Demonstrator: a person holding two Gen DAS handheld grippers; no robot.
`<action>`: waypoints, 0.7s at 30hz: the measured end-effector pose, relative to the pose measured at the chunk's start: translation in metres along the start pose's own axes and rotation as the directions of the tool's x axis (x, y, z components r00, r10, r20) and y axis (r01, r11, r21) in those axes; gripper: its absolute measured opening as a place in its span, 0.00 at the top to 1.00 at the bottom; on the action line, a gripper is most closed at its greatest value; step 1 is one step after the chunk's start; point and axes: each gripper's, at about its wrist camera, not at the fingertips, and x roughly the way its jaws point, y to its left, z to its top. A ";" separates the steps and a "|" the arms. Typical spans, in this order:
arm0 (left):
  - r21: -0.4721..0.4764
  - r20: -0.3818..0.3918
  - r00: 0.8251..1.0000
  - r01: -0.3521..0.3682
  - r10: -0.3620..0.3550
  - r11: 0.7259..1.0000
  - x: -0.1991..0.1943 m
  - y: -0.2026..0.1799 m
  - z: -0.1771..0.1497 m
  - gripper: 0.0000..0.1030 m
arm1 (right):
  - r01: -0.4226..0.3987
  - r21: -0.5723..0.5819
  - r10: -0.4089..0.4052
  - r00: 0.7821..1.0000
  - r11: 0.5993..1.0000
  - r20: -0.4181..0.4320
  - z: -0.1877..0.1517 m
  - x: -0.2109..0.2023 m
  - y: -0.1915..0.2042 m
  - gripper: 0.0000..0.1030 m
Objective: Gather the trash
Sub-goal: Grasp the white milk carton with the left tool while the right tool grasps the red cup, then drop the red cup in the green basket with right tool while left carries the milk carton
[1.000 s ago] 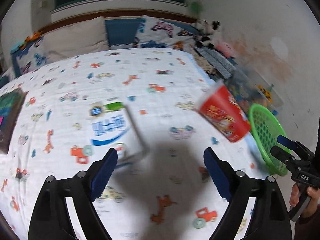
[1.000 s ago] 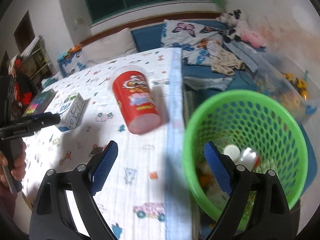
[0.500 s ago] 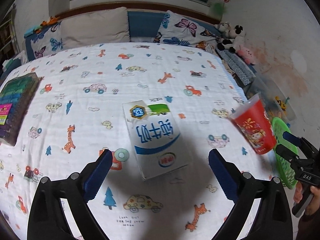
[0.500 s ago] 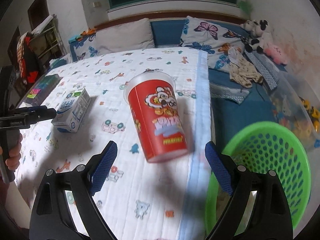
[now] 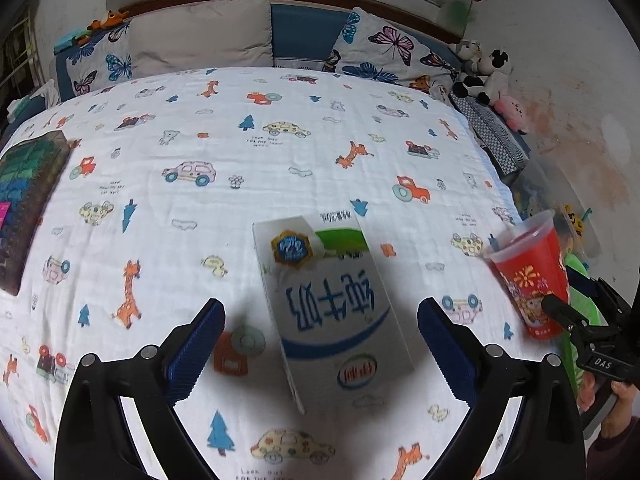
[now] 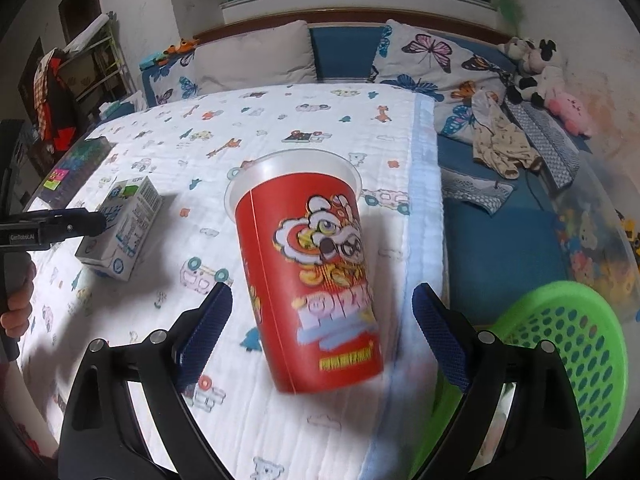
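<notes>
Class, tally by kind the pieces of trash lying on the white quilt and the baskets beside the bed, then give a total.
Milk carton: 1
Red cup: 1
Green basket: 1
Total: 3

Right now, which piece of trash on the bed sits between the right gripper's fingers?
The red cup, standing upright near the bed's edge by the green basket. The milk carton lies flat farther off, in front of the left gripper.

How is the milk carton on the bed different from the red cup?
The milk carton is a white box lying flat on its side; the red cup is round, tapered, and stands upright with its mouth open. The carton sits mid-bed, the cup near the bed's edge by the green basket. Each lies between open jaws, ungripped.
</notes>
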 end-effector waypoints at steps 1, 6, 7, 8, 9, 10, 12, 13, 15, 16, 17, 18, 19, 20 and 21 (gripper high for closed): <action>-0.002 -0.003 1.000 -0.004 0.004 1.000 0.002 0.000 0.002 0.09 | 0.001 -0.006 -0.002 1.000 1.000 -0.004 0.002 0.003 0.001 0.12; -0.034 -0.029 1.000 -0.001 0.000 0.999 0.016 0.001 0.010 0.09 | -0.003 -0.025 0.003 1.000 1.000 -0.020 0.012 0.017 0.004 0.12; -0.039 -0.033 0.999 0.002 -0.004 0.999 0.018 0.000 0.012 0.09 | -0.005 -0.028 0.004 1.000 1.000 -0.025 0.014 0.020 0.004 0.12; -0.041 -0.037 0.999 0.004 -0.005 0.999 0.020 0.000 0.013 0.09 | -0.005 -0.031 0.005 1.000 0.999 -0.029 0.015 0.023 0.005 0.12; -0.044 -0.042 0.999 0.003 -0.004 0.999 0.023 0.000 0.014 0.09 | -0.007 -0.035 0.006 0.999 0.999 -0.034 0.016 0.026 0.005 0.12; -0.045 -0.046 0.999 0.003 -0.005 0.999 0.025 0.000 0.015 0.09 | -0.006 -0.041 0.005 0.999 0.999 -0.041 0.018 0.030 0.006 0.12; -0.045 -0.053 0.999 0.003 -0.006 0.999 0.029 0.000 0.016 0.09 | -0.004 -0.051 0.001 0.999 0.999 -0.051 0.020 0.035 0.007 0.12; -0.046 -0.056 0.998 0.001 -0.004 0.999 0.031 0.000 0.017 0.09 | -0.004 -0.057 0.001 0.998 0.998 -0.058 0.022 0.038 0.007 0.12; -0.048 -0.061 0.998 0.005 -0.008 0.999 0.034 0.000 0.018 0.09 | 0.001 -0.063 -0.005 0.998 0.998 -0.060 0.023 0.042 0.008 0.12; -0.050 -0.063 0.998 0.009 -0.012 0.999 0.035 0.000 0.019 0.09 | -0.004 -0.064 0.000 0.998 0.998 -0.065 0.024 0.044 0.009 0.12; -0.050 -0.064 0.998 0.011 -0.014 0.999 0.036 0.000 0.019 0.09 | -0.007 -0.064 0.003 0.998 0.998 -0.069 0.025 0.045 0.009 0.12; -0.048 -0.065 0.998 0.011 -0.014 0.999 0.037 -0.001 0.020 0.09 | -0.005 -0.066 0.000 0.997 0.998 -0.072 0.025 0.047 0.009 0.12; -0.045 -0.066 0.998 0.010 -0.013 0.999 0.038 -0.001 0.020 0.10 | -0.005 -0.068 0.000 0.997 0.998 -0.075 0.026 0.048 0.009 0.13; -0.041 -0.068 0.998 0.011 -0.014 0.999 0.039 -0.002 0.020 0.11 | -0.004 -0.068 -0.002 0.997 0.998 -0.078 0.025 0.050 0.009 0.14; -0.034 -0.072 0.997 0.016 -0.018 0.999 0.040 -0.003 0.020 0.14 | -0.004 -0.068 -0.001 0.997 0.998 -0.081 0.025 0.051 0.009 0.17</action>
